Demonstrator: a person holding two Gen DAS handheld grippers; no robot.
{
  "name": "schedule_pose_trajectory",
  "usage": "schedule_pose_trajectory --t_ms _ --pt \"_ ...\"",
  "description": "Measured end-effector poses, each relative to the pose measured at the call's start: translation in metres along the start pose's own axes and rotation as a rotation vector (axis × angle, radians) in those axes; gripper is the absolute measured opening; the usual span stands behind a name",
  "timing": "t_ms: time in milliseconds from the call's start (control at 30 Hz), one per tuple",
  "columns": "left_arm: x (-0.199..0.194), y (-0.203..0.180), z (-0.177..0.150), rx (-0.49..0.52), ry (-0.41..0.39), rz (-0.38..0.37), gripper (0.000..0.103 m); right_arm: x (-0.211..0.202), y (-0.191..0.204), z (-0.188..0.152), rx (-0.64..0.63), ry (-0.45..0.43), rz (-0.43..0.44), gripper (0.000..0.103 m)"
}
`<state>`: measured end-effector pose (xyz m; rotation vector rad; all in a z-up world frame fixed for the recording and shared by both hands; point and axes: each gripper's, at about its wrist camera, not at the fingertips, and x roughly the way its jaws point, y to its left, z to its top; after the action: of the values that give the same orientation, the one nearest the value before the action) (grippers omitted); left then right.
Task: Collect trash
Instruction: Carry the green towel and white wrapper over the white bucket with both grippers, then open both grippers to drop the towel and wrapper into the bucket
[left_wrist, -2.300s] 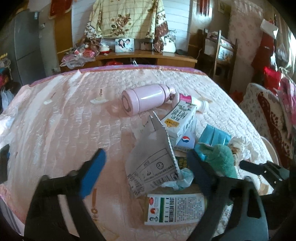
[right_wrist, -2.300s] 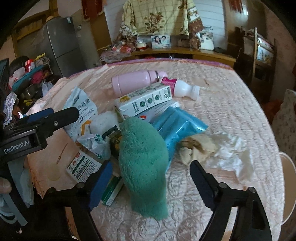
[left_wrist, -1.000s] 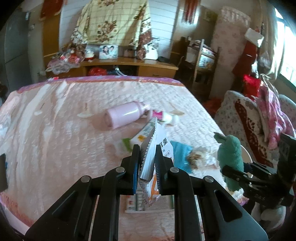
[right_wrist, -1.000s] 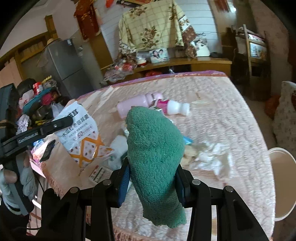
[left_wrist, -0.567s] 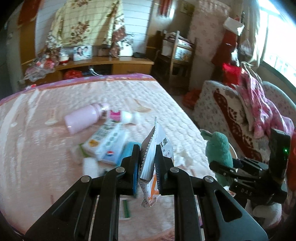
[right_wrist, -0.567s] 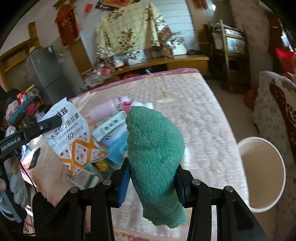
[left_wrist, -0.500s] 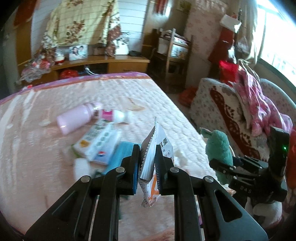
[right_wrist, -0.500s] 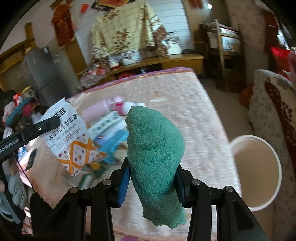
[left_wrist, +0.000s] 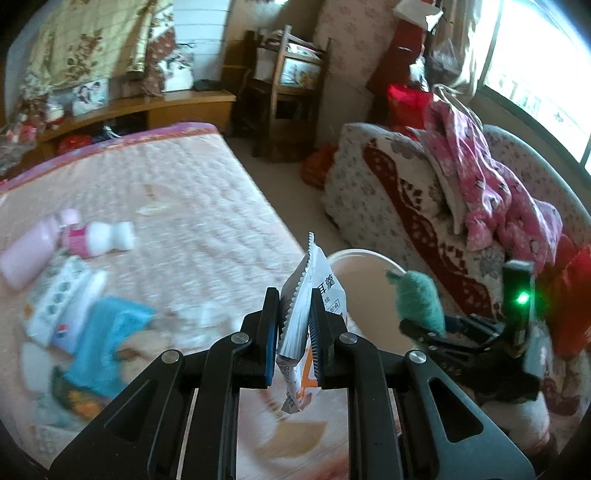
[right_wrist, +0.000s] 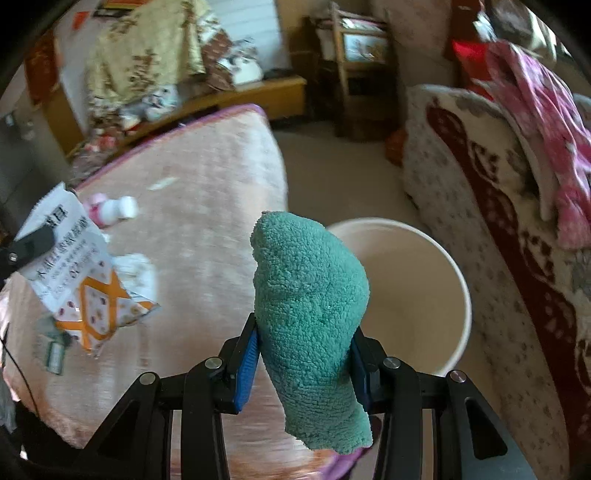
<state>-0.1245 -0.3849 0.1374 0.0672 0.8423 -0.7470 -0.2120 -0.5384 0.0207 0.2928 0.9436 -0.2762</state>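
My left gripper (left_wrist: 293, 325) is shut on a white and orange snack wrapper (left_wrist: 308, 291), held up near the table's right edge; the wrapper also shows in the right wrist view (right_wrist: 77, 280). My right gripper (right_wrist: 304, 354) is shut on a green fuzzy sock (right_wrist: 310, 306), also seen in the left wrist view (left_wrist: 419, 297). A cream trash bin (right_wrist: 424, 295) stands on the floor beside the table, just beyond the sock; its rim shows behind the wrapper in the left wrist view (left_wrist: 364, 254).
On the pink quilted table (left_wrist: 184, 206) lie a pink bottle (left_wrist: 26, 254), a small white bottle (left_wrist: 99, 238), a carton (left_wrist: 62, 295) and a blue packet (left_wrist: 103, 339). A patterned sofa (left_wrist: 424, 206) with pink clothes stands right of the bin.
Both grippers closed on their items, lifted them off the table and swung right. The bin has come into view ahead of both.
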Motion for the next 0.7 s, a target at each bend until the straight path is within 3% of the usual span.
schedule_pose_trajectory --t_ms 267,333,433,567,700 --pt "0.060 -0.040 0.006 0.005 0.049 -0.048 0.013 0.041 -0.051 -0.013 0.119 0.085 -0.004 0.042" --pt "0.068 -0.043 0.007 -0.006 0.045 -0.054 0.013 0.043 -0.061 -0.015 0.158 0.076 -0.009 0.051" --pt "0.077 -0.045 0.006 -0.018 0.052 -0.079 0.015 0.041 -0.065 -0.014 0.167 0.066 -0.012 0.052" --pt "0.083 -0.045 0.002 -0.028 0.067 -0.113 0.044 0.044 -0.065 -0.014 0.151 0.063 -0.008 0.057" --pt "0.079 -0.041 0.001 -0.044 0.065 -0.121 0.044 0.045 -0.062 -0.017 0.148 0.062 0.006 0.058"
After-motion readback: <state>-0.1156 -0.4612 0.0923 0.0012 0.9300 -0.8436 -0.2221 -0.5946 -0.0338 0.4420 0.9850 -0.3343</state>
